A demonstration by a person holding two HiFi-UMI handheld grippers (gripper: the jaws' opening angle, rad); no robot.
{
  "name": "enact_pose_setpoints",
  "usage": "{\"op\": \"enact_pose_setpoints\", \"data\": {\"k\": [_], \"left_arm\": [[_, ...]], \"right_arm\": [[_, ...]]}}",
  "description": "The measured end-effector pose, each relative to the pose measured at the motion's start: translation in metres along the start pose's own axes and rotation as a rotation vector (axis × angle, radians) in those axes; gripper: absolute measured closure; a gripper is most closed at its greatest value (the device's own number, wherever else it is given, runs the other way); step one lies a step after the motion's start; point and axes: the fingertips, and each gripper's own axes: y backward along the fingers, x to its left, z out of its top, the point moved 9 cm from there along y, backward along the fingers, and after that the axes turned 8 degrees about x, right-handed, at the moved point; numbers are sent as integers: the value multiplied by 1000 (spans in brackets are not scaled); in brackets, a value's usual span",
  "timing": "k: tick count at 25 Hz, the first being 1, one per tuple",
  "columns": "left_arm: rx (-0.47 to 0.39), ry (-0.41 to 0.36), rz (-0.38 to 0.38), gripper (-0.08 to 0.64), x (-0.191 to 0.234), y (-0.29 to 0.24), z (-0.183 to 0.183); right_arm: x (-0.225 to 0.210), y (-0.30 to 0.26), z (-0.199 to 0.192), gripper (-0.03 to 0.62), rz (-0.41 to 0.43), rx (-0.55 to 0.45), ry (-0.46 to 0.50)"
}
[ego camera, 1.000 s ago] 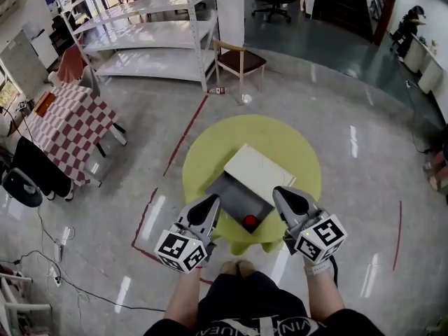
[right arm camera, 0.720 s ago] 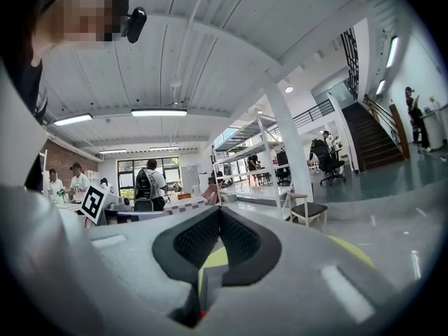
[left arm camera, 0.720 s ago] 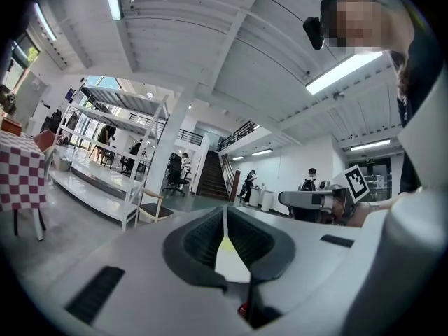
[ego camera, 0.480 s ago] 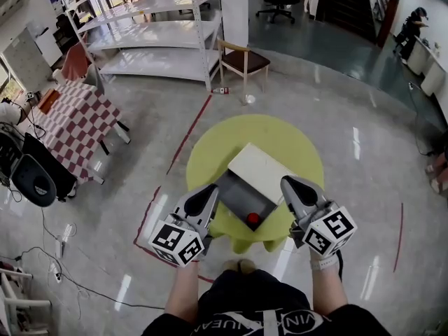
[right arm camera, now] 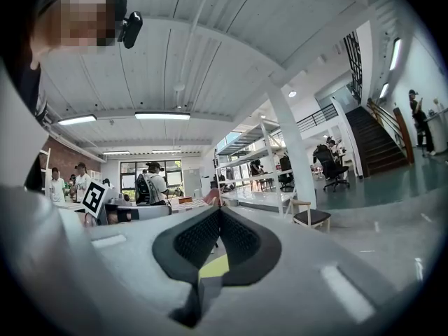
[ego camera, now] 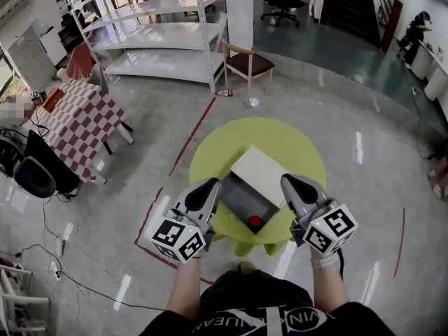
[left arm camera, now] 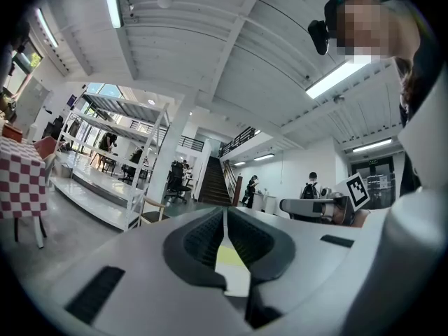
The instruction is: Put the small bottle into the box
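A round yellow-green table (ego camera: 231, 142) carries an open box (ego camera: 238, 198) with a dark inside and a white lid (ego camera: 264, 173) folded back. The small bottle, seen as a red cap (ego camera: 255, 222), lies inside the box at its near corner. My left gripper (ego camera: 208, 187) hovers over the box's left side, and my right gripper (ego camera: 288, 183) over its right side. Both are above the table and apart from the box. In the left gripper view the left gripper (left arm camera: 225, 213) has its jaws together with nothing between them. The right gripper (right arm camera: 220, 211) looks the same in the right gripper view.
A wooden chair (ego camera: 246, 63) stands beyond the table, with white shelving (ego camera: 161, 26) behind it. A checkered-cloth table (ego camera: 77, 121) is at the left. A red tape line (ego camera: 192, 135) runs across the glossy floor, where a small bottle (ego camera: 222, 92) lies near the chair.
Both grippers have lifted a little toward the camera, still side by side. The box and the bottle inside it have stayed put.
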Motion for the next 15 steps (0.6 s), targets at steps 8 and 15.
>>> {"op": "enact_pose_setpoints", "data": {"k": [8,15], "left_arm": [[0,-6,12,535,-3,-8,4],[7,17,15,535,-7,-16,-1]], "right_arm": [[-10,-2,0,586,15,-5,-5],[-19,-1,-8,586,39,9,-30]]}}
